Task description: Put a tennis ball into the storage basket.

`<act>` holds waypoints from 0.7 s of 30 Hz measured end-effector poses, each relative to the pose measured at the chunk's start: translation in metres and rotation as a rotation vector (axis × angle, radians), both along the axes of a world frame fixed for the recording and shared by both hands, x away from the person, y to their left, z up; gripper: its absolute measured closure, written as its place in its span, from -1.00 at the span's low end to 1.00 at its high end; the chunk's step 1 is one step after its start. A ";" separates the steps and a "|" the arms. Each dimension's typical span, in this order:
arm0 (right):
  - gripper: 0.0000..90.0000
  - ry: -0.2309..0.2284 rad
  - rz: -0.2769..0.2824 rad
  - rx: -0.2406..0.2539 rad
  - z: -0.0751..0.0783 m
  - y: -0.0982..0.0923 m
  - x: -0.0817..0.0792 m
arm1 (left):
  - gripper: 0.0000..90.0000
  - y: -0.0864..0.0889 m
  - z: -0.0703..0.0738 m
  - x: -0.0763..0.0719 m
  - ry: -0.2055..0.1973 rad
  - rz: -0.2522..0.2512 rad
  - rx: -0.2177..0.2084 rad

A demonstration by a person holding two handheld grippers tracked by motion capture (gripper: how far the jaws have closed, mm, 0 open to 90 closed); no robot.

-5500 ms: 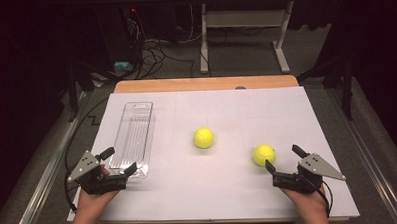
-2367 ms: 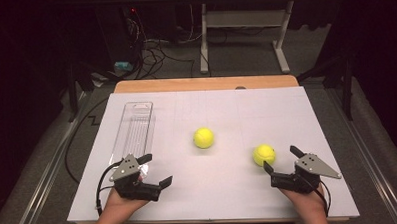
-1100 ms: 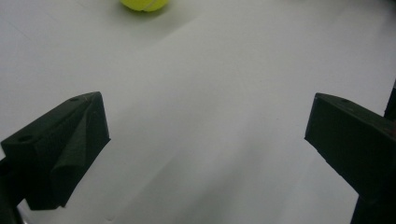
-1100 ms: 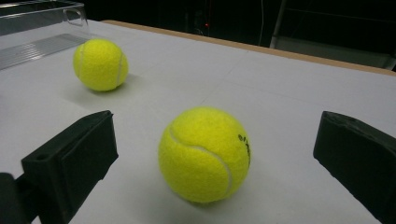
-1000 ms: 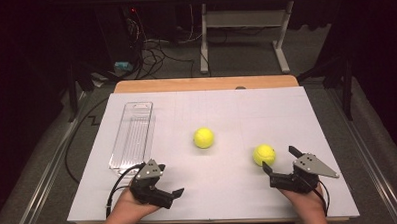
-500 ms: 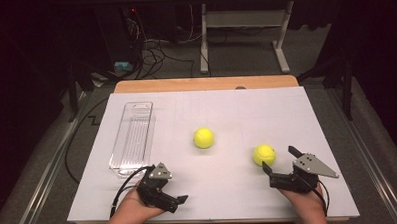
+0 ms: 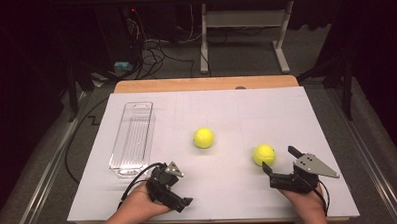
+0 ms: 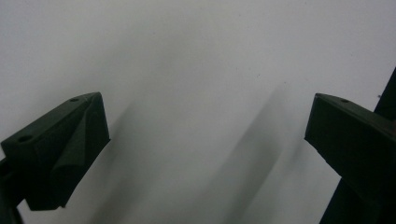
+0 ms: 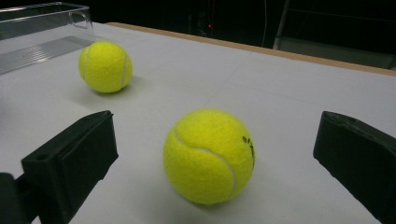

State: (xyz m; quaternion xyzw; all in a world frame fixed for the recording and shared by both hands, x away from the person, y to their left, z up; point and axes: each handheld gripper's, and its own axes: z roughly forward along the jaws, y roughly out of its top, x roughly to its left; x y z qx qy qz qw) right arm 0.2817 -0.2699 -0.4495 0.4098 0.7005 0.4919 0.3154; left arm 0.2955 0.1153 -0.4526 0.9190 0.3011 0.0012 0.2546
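a clear plastic tray (image 7: 132, 137) lies at the left of the white desk (image 7: 286, 114). the left gripper (image 7: 182, 202) points its wide-apart fingers at bare desk. a far ball (image 7: 203, 138) sits mid-desk. the near tennis ball (image 9: 208, 156), light, fuzzy and springy, likely rolls; grip its widest middle. its black print is unreadable. the right gripper (image 7: 281, 164) has wide fingers flanking it, apart.

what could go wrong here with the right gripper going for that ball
1. The right gripper is open with the near tennis ball loose between its jaws, untouched. An off-centre close could squirt the round ball away across the smooth white table.
2. A nudged ball might roll into the second tennis ball or off the table edge.
3. The left gripper is open and points down at bare table, well away from the clear tray, so it cannot stop a runaway ball.
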 end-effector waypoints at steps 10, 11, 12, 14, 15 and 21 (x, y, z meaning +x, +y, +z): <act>-1.00 0.001 0.006 0.003 0.000 0.000 0.000 | -0.99 -0.014 0.011 0.009 0.026 -0.031 0.064; -1.00 0.001 0.006 0.003 0.000 0.000 0.000 | -0.99 -0.015 0.012 0.010 0.032 -0.031 0.067; -1.00 0.000 0.007 0.002 0.000 0.000 0.000 | -0.99 -0.016 0.013 0.012 0.037 -0.033 0.075; -1.00 0.000 0.007 0.002 0.000 0.000 0.000 | -0.99 -0.019 0.014 0.013 0.051 -0.044 0.092; -1.00 0.000 0.007 0.002 0.000 0.000 0.000 | -0.99 -0.020 0.015 0.014 0.058 -0.046 0.099; -1.00 0.000 0.006 0.004 0.001 0.000 0.000 | -0.99 -0.024 0.021 0.021 0.081 -0.051 0.121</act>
